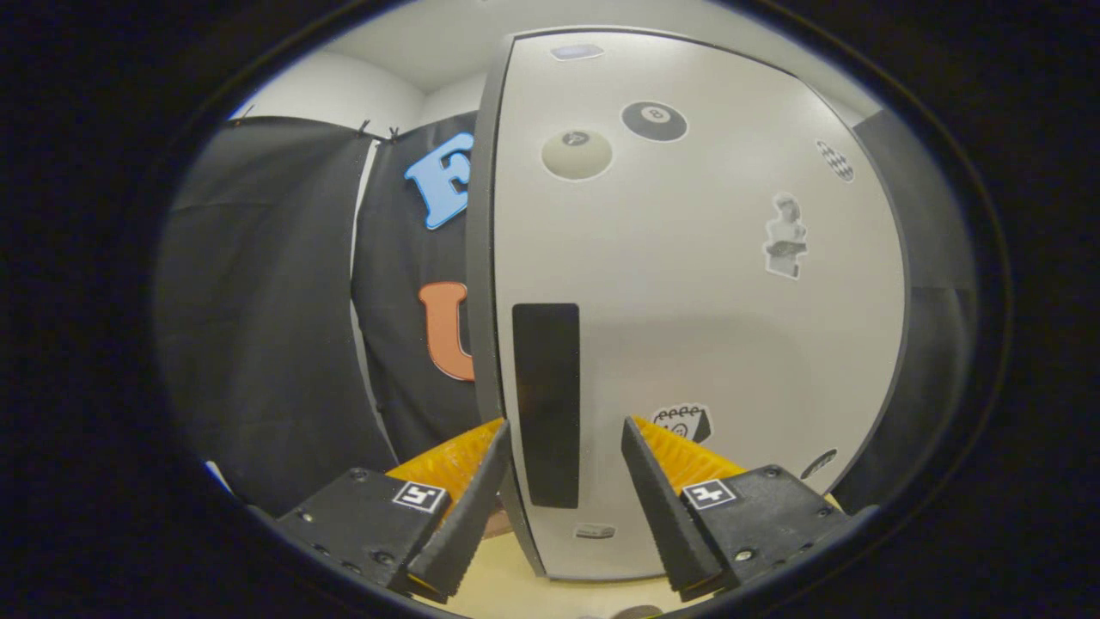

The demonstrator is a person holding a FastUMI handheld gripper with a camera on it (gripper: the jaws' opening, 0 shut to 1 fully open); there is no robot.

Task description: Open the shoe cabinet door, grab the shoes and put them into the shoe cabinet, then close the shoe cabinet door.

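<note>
At twelve o'clock from the wide-open gripper [563, 434], the door [696, 327] handle [546, 404] sits between fingers; closing off-centre risks slipping.

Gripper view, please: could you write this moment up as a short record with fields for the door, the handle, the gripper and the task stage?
cabinet door: pale panel with stickers, dark edge on its left side, just ahead of the fingers; whether it is shut or ajar cannot be told
handle: tall dark strip near the door's left edge, lined up with the gap between the fingers
gripper: open, fingers either side of the handle, not pressing on it
task stage: door apparently about to be gripped by the handle
</note>
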